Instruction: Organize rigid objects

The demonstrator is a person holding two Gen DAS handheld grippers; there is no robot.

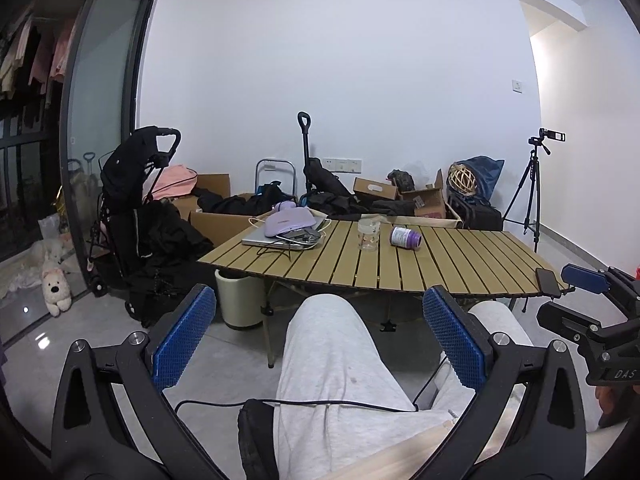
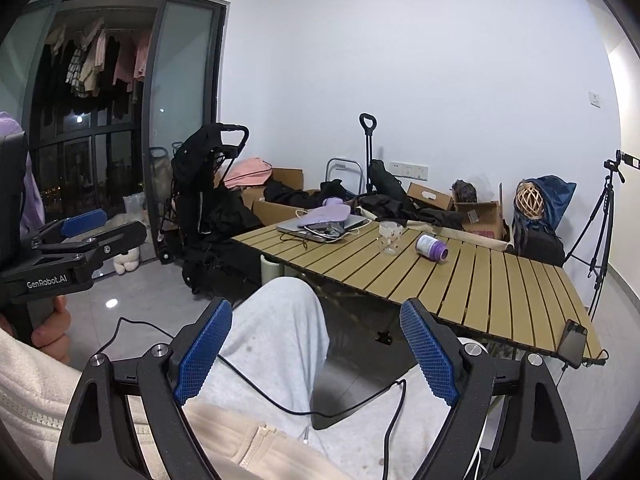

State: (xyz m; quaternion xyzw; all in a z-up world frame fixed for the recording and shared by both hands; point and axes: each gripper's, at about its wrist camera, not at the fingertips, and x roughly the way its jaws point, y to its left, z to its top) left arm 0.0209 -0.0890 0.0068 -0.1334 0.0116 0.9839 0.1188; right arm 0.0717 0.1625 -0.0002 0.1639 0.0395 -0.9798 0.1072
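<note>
A clear glass cup [image 1: 369, 235] stands upright on the slatted wooden table [image 1: 460, 268]. A white bottle with a purple cap [image 1: 405, 237] lies on its side just right of it. Both also show in the right wrist view: the cup [image 2: 389, 237] and the bottle [image 2: 431, 248]. My left gripper [image 1: 320, 340] is open and empty, held over my lap well short of the table. My right gripper [image 2: 318, 354] is open and empty, also over my lap.
A laptop with a purple pouch and cables on it [image 1: 286, 228] sits at the table's far left. A black phone [image 2: 573, 343] lies at the near right corner. A stroller [image 1: 132, 184], boxes, clothes and a tripod [image 1: 530, 188] stand behind. A bin [image 1: 238, 296] is under the table.
</note>
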